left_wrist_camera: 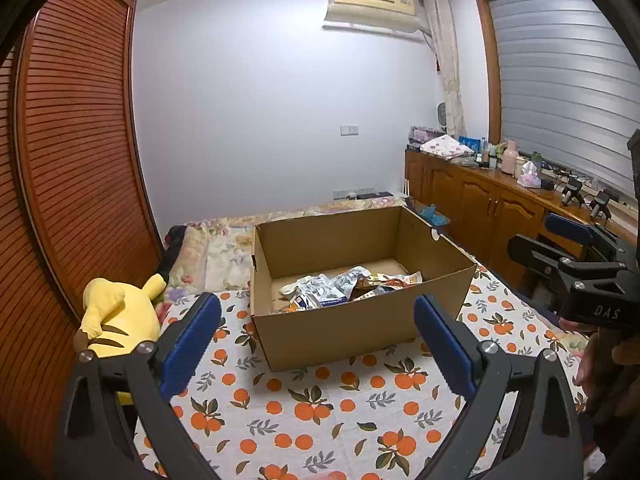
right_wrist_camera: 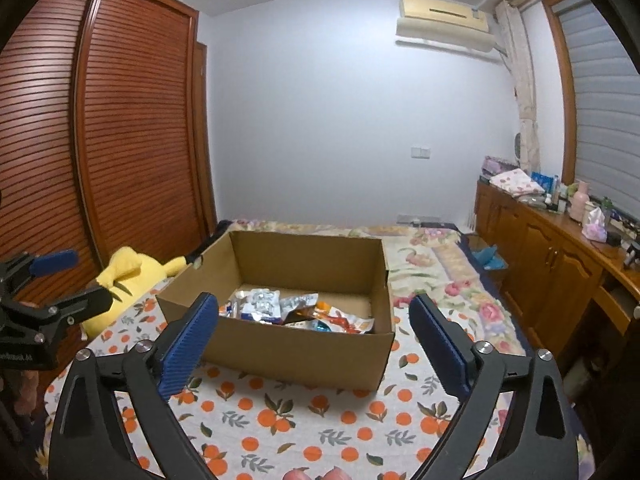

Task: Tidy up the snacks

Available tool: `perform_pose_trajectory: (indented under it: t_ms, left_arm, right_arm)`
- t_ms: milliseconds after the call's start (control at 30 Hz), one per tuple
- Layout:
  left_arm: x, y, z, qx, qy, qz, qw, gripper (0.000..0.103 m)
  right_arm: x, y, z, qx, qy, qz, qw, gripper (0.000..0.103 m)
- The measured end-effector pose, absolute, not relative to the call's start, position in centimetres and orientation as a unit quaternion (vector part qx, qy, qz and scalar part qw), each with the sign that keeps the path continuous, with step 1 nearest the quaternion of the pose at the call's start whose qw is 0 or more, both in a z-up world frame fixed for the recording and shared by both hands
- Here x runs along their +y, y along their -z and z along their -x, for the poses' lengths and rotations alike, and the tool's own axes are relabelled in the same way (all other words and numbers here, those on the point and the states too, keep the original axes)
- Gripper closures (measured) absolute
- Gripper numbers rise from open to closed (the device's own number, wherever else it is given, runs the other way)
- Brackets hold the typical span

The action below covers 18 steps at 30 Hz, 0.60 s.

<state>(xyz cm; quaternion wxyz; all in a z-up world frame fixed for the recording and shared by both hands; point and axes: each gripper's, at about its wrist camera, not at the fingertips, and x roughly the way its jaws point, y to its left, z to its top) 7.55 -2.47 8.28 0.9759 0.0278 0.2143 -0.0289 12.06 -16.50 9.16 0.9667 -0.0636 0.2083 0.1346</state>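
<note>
Room: a bedroom, with a slatted wooden wardrobe [left_wrist_camera: 76,140] on the left, a wall air conditioner [left_wrist_camera: 370,2] high up, and a long wooden cabinet [left_wrist_camera: 480,196] under the shuttered window.
Surface: a bed [left_wrist_camera: 304,412] covered by a sheet printed with oranges; a floral quilt [right_wrist_camera: 440,264] lies further back.
Box: an open cardboard box [left_wrist_camera: 360,328] stands on the sheet, flaps not in the way, its long axis running across both views.
Snacks: a loose heap of snack packets [left_wrist_camera: 340,288] lies on the box floor, bunched toward the near wall; none shows on the sheet outside it.
Left claw: the left claw [left_wrist_camera: 316,344] is spread wide with nothing between its blue pads, held above the sheet, short of the box.
Right claw: the right claw [right_wrist_camera: 314,344] is likewise wide apart and empty, at about the same standoff.
Direction: from either claw the packets lie straight ahead and lower, beyond the near wall of the box.
Nearer hand: hard to call; the heap sits slightly right of centre for the left claw and about centred for the right one, so the silvery packets look like the left's side and the orange ones the right's.
Next move, as a judgement: go over the near wall, then down into the heap.
Bystander: a yellow plush toy [left_wrist_camera: 120,316] lies left of the box, clear of that path.
</note>
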Motion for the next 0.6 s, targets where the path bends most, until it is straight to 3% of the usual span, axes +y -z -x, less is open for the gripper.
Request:
perform_pose_trajectory:
  t_ms: [600]
  left_arm:
    - [-2.4, -6.0, -6.0, 0.224, 0.033, -0.011, 0.974, 0.0]
  right_arm:
    - [-16.7, -7.8, -9.1, 0.207, -0.124, 0.058, 0.969, 0.0]
